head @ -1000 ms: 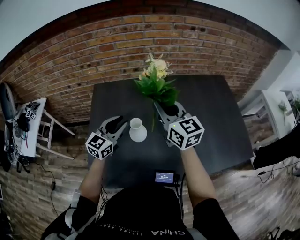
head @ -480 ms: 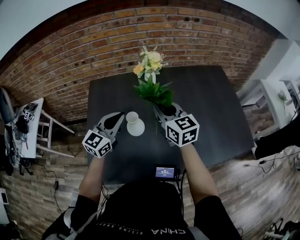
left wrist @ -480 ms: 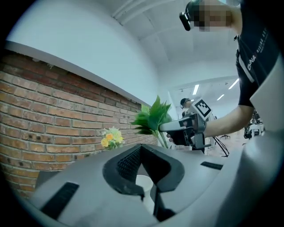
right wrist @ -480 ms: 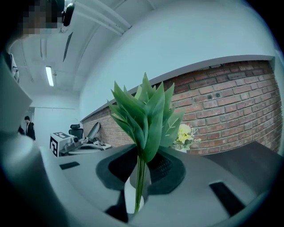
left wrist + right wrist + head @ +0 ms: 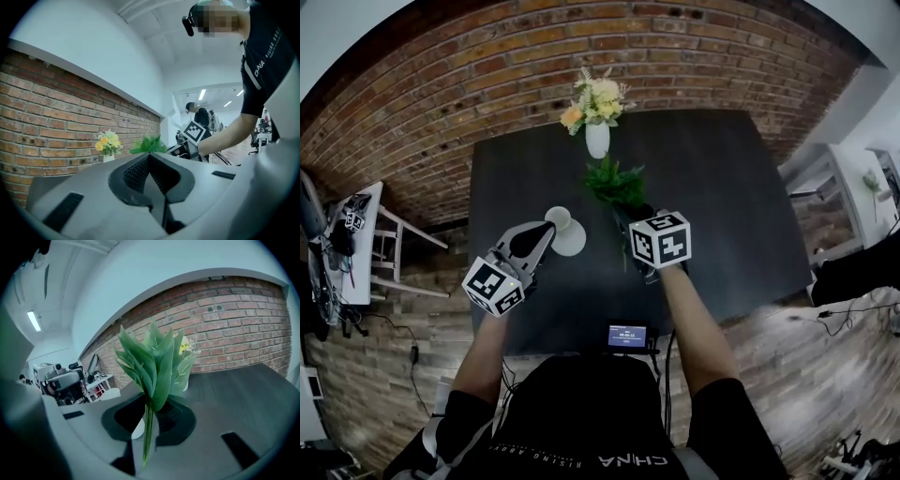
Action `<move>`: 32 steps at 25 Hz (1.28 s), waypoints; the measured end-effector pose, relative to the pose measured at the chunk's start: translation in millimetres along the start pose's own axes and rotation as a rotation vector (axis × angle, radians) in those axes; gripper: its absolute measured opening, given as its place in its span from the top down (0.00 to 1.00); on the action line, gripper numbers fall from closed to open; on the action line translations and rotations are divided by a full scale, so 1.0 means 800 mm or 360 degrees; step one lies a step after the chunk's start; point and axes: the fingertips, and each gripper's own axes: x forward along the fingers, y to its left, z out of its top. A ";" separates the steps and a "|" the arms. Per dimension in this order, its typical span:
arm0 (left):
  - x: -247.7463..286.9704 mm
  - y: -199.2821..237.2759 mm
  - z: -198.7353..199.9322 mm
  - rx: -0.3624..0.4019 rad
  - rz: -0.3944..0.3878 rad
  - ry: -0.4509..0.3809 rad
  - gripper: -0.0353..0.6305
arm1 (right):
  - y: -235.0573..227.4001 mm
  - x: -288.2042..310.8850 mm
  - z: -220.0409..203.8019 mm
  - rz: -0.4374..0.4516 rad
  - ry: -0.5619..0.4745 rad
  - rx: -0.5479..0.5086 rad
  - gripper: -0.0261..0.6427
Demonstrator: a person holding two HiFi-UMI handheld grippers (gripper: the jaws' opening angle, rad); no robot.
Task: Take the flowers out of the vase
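Observation:
My right gripper (image 5: 630, 214) is shut on the stem of a bunch of green leaves (image 5: 615, 183) and holds it above the dark table (image 5: 722, 187). In the right gripper view the stem (image 5: 148, 427) runs between the jaws and the leaves (image 5: 154, 362) fill the middle. An empty small white vase (image 5: 564, 234) stands left of the bunch. My left gripper (image 5: 546, 232) is shut with nothing in it, close by the vase's left side. Its jaws (image 5: 149, 157) meet tip to tip, and that view does not show the vase.
A second white vase (image 5: 597, 141) with yellow and white flowers (image 5: 594, 97) stands at the table's far edge by the brick wall. A small screen device (image 5: 626, 336) sits at the near edge. A white side table (image 5: 352, 248) is at the left.
My right gripper has come down with the green bunch, uncovering the flower vase behind. The left gripper's jaws have closed and it has shifted slightly beside the small vase.

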 end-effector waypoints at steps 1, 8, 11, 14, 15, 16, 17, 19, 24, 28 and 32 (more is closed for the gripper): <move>0.002 -0.005 -0.005 -0.0004 -0.0016 0.0012 0.94 | -0.005 0.005 -0.009 -0.0005 0.0035 0.0010 0.86; 0.012 -0.028 -0.036 -0.0064 -0.0038 0.0084 0.94 | -0.044 0.039 -0.079 -0.0025 0.0272 0.0130 0.86; 0.015 -0.033 -0.046 -0.0089 -0.0031 0.0100 0.94 | -0.063 0.050 -0.107 -0.0046 0.0354 0.0199 0.86; 0.017 -0.039 -0.052 -0.0121 -0.0029 0.0097 0.94 | -0.074 0.061 -0.130 -0.0047 0.0401 0.0252 0.86; 0.018 -0.040 -0.054 -0.0133 -0.0024 0.0095 0.94 | -0.077 0.064 -0.136 -0.0046 0.0413 0.0263 0.86; 0.018 -0.040 -0.056 -0.0142 -0.0015 0.0096 0.94 | -0.079 0.067 -0.142 -0.0046 0.0427 0.0270 0.86; 0.019 -0.040 -0.059 -0.0149 -0.0007 0.0099 0.94 | -0.081 0.070 -0.146 -0.0046 0.0439 0.0274 0.86; 0.019 -0.039 -0.064 -0.0160 0.0012 0.0107 0.94 | -0.085 0.075 -0.154 -0.0051 0.0460 0.0283 0.86; 0.017 -0.036 -0.074 -0.0172 0.0055 0.0121 0.94 | -0.095 0.087 -0.170 -0.0069 0.0503 0.0298 0.86; 0.012 -0.032 -0.077 -0.0205 0.0077 0.0127 0.94 | -0.100 0.093 -0.181 -0.0082 0.0525 0.0301 0.86; 0.010 -0.031 -0.080 -0.0229 0.0087 0.0137 0.94 | -0.102 0.096 -0.187 -0.0091 0.0539 0.0296 0.86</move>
